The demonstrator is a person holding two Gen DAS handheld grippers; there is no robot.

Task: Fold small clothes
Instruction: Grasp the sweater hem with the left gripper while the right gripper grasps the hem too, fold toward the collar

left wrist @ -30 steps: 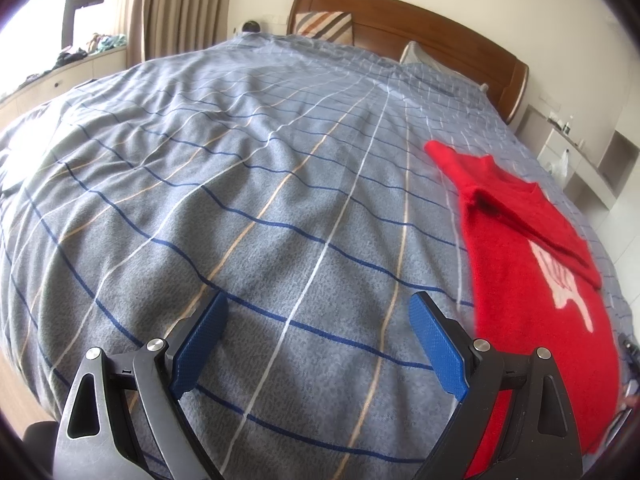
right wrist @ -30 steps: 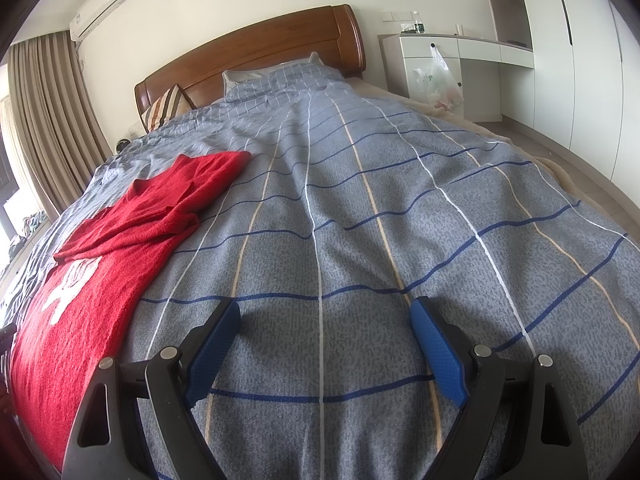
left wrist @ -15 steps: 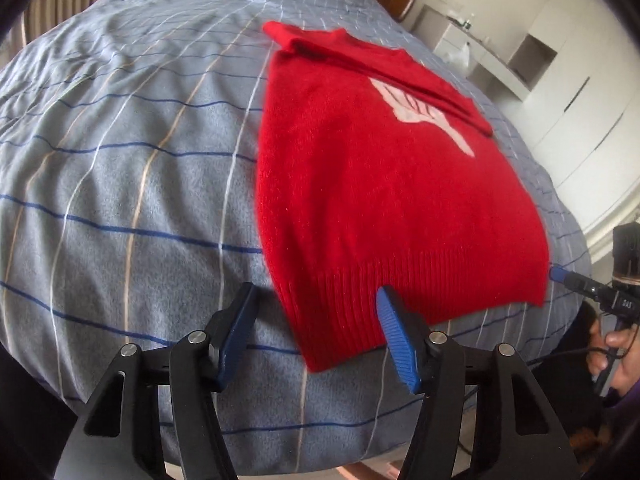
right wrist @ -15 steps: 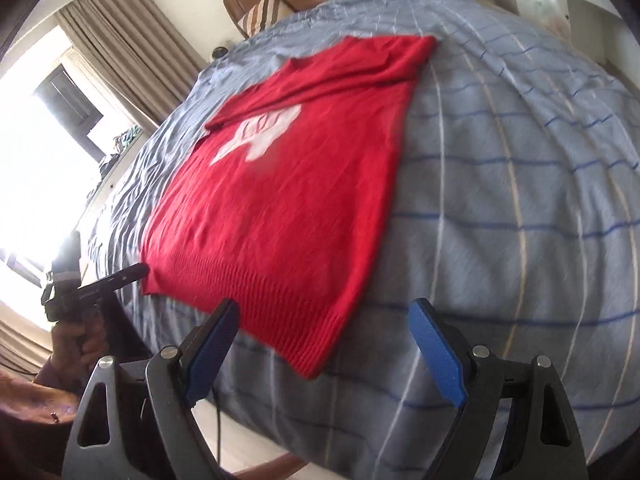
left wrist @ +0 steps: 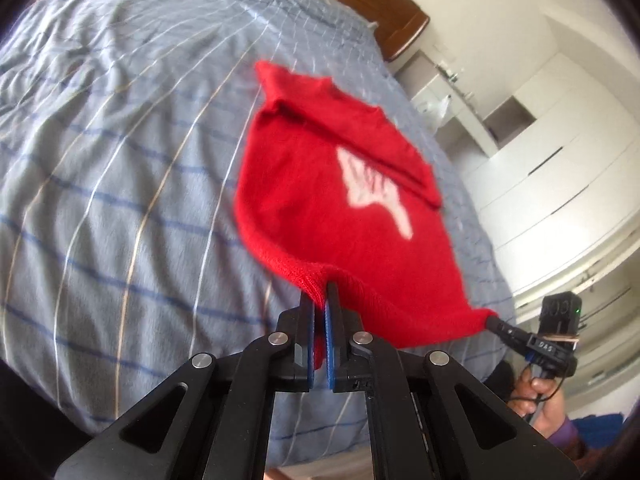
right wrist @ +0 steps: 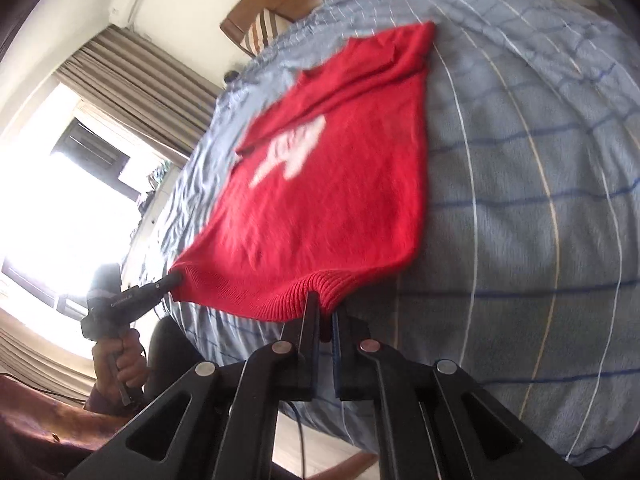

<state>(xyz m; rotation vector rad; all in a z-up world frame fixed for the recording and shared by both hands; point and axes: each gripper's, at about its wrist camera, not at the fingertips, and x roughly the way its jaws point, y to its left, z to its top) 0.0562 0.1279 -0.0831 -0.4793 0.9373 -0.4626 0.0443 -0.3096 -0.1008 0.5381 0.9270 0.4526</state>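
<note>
Both grippers are clamped on the ribbed hem of the red sweater (left wrist: 320,216) now: the left gripper (left wrist: 325,300) has just snapped its jaws closed on one hem corner, and the right gripper (right wrist: 326,312) has just done the same on the other corner, knit pinched between the blue pads on each. The sweater itself lies on the checked bedspread (left wrist: 120,160), sleeves folded in over the chest, white logo up. Its long axis runs straight away from the hem toward the wooden headboard (right wrist: 276,12), so I'd guess the fold goes hem over toward the collar. Neither hand looks nearer; they're side by side.
</note>
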